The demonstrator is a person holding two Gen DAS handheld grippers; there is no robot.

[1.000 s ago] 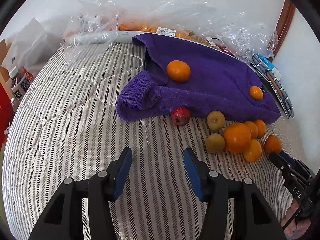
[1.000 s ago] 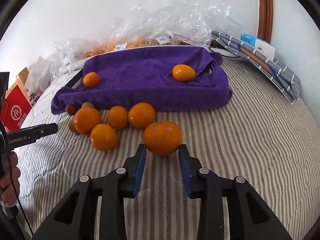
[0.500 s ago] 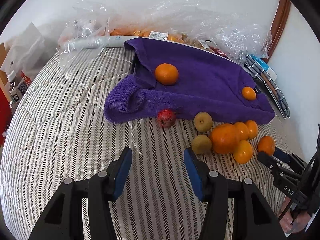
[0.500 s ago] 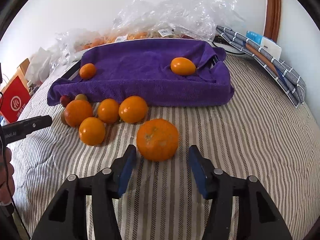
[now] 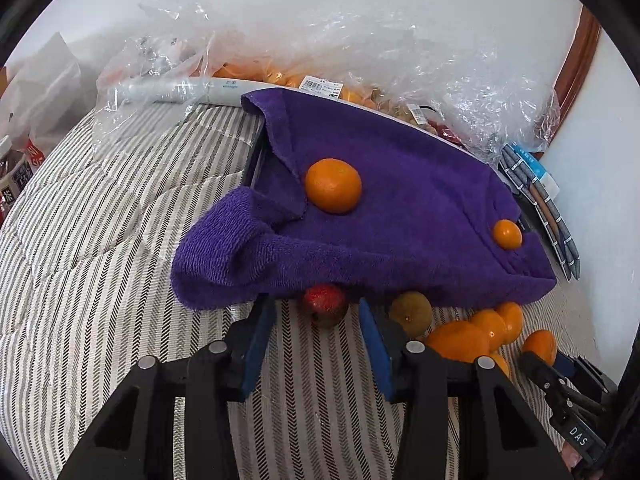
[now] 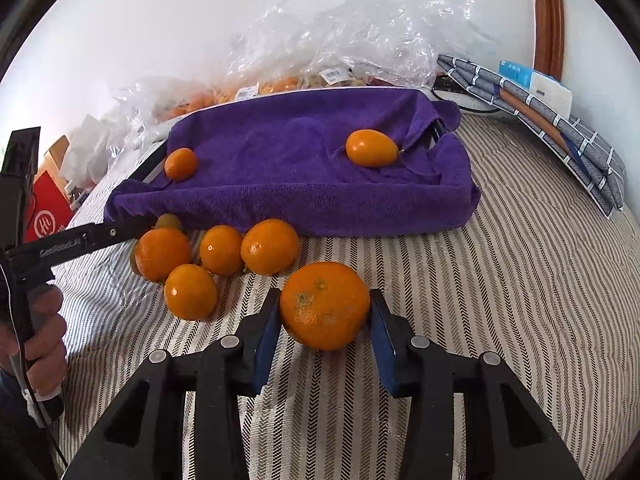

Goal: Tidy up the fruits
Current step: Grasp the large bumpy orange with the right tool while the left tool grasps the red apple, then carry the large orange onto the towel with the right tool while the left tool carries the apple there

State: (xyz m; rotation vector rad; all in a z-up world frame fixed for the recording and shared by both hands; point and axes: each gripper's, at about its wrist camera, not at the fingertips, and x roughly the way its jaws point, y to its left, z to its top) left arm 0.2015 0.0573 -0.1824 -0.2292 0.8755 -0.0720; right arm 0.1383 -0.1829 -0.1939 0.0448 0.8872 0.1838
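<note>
While both units are working over the striped bed cover [image 6: 500, 264], the right gripper [image 6: 324, 316] is closing its jaws on a large orange [image 6: 325, 305]; the blue pads are sitting at approx. both flanks of the fruit, w/ the left pad touching and the right pad at or just off the skin, so firm contact cannot be confirmed. The orange is resting on the cover, in front of the purple towel [image 6: 296, 184]. The left gripper [image 5: 318, 332] is also closing, w/ a small red fruit [image 5: 325, 305] lying between its tips at the towel's front edge; pads are standing clear of it, no contact. A green-brown fruit [image 5: 411, 314] is lying just right of the red one, beside a cluster of oranges [image 6: 216, 256]. Two more oranges are sitting on top of the towel, one near each end. Clear plastic bags [image 6: 360, 32] w/ more fruit are lying behind the towel, against the wall. A hand [image 6: 38, 332] is holding the left unit's grip.
</note>
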